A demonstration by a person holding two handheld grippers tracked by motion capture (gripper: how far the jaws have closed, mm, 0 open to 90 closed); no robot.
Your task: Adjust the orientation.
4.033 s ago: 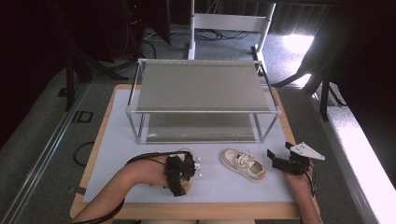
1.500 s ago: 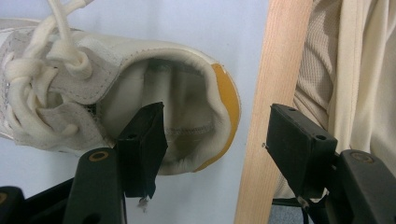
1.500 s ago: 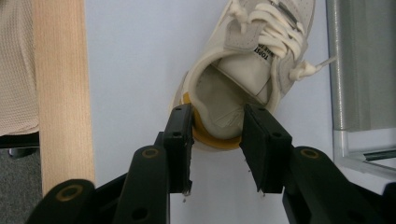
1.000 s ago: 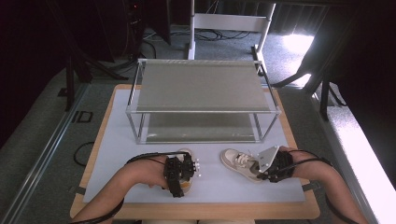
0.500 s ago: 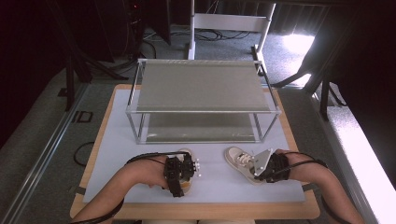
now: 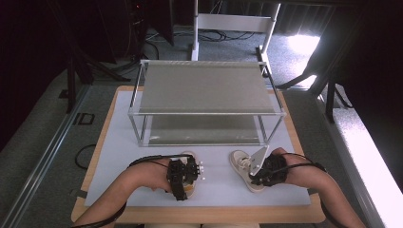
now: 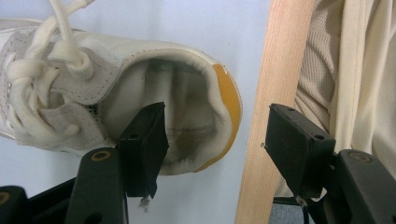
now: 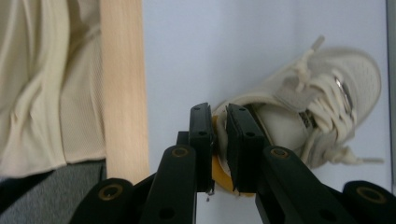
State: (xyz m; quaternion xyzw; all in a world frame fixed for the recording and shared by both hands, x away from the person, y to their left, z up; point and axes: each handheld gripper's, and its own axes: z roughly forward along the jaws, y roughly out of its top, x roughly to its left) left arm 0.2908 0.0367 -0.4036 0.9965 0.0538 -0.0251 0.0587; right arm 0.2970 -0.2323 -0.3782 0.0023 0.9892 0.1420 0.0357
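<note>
Cream suede and leather, both sneakers lie on the white mat at the near edge of the table [image 6: 119, 142], in front of a wire shelf rack [image 6: 206, 102]. From the high view, my left tongs [image 6: 183, 178] cover the left sneaker [image 6: 190, 156] and my right tongs [image 6: 266, 171] the right sneaker [image 6: 240, 159].

Left gripper view: my tongs stand open, one jaw inside the left sneaker's [image 7: 140, 88] padded heel collar, the other outside.

Right gripper view: my tongs are clamped on the right sneaker's [image 8: 322, 93] orange-backed heel. I judge these light and soft; the stiff heel counter is the place to pinch.

Cream shoes [image 7: 121, 98] with orange heel patches; pale-grey mat [image 6: 218, 183]; light wooden table [image 8: 122, 88]
</note>
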